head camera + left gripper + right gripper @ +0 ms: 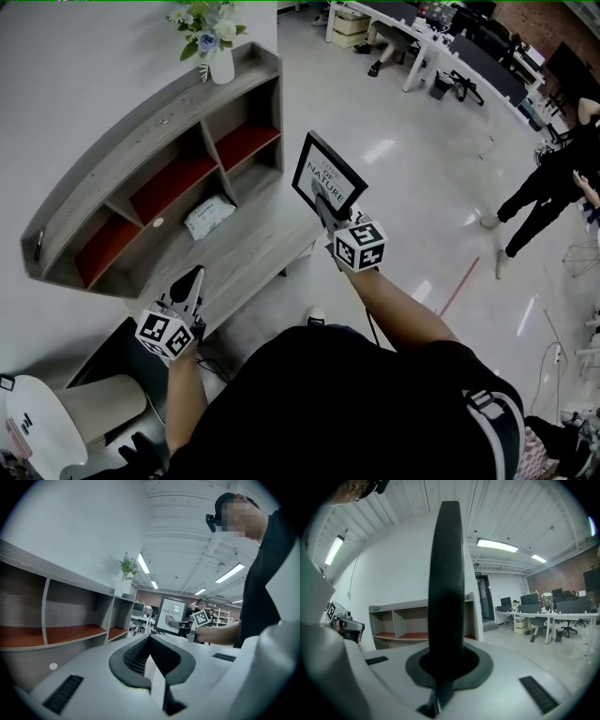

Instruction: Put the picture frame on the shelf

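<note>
Two things sit on the shelf (pixel 141 131): a vase (pixel 222 64) on top and a packet (pixel 209 217) on the lower ledge. The right gripper (pixel 323 204) clamps the frame (pixel 330 172) upright in the air beside the shelf. The left gripper (pixel 191 279) is closed and empty, over the ledge's front edge.

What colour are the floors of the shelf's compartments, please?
Reddish-brown floors, in a grey shelf; they show best in the head view.

Both forearms reach forward from the body; the left tongs (pixel 192 278) point close to level, jaws together with nothing between them; the right tongs (pixel 325 204), out ahead of the left, are clamped on the lower edge of an upright picture frame (pixel 321 169).
</note>
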### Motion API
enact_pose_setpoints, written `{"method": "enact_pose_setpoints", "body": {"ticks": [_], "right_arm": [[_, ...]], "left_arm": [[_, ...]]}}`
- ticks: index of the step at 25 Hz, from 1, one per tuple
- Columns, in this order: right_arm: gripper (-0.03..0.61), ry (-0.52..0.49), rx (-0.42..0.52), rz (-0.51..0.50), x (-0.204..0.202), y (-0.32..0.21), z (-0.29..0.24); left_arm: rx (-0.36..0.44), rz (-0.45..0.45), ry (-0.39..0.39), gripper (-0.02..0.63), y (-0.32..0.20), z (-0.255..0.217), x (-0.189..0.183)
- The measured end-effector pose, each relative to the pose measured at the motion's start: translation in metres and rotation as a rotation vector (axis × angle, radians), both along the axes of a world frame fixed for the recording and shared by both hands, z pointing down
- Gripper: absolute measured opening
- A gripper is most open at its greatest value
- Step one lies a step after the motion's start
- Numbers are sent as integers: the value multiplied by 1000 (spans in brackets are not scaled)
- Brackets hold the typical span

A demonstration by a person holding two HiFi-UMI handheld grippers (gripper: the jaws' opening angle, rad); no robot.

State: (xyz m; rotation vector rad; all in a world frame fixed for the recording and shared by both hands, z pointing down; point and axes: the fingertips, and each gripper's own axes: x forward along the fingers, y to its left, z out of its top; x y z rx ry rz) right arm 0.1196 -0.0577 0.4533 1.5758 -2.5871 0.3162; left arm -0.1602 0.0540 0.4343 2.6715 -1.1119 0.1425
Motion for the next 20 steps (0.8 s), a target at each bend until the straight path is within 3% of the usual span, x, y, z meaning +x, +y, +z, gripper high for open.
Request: {"method": "enact_pose_setpoints", "body": {"ticks": [20], "right_arm": [[23,18,-10,-71,51,-51,14]], "left_arm": [[3,-12,0,21,-51,6,76]]}}
